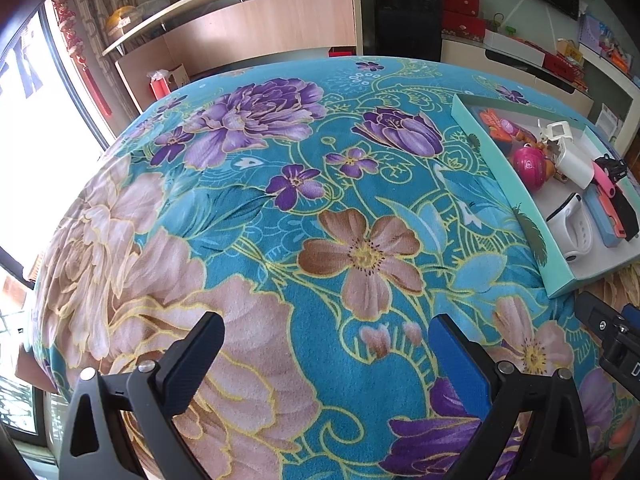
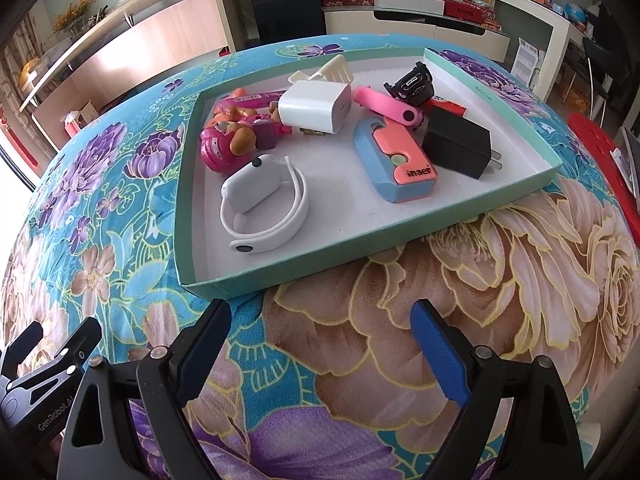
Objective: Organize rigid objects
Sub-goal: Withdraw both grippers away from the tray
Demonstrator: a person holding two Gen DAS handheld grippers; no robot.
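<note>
A shallow teal box lid lies on the floral cloth and holds several small items: a white smartwatch, a pink toy ball, a white charger, a blue and salmon case, a black plug adapter, a pink strap and a black watch body. My right gripper is open and empty just in front of the box's near wall. My left gripper is open and empty over bare cloth, left of the box.
The table wears a turquoise floral cloth. A red flat object lies at the right edge in the right wrist view. Shelving, a black cabinet and red boxes stand behind the table.
</note>
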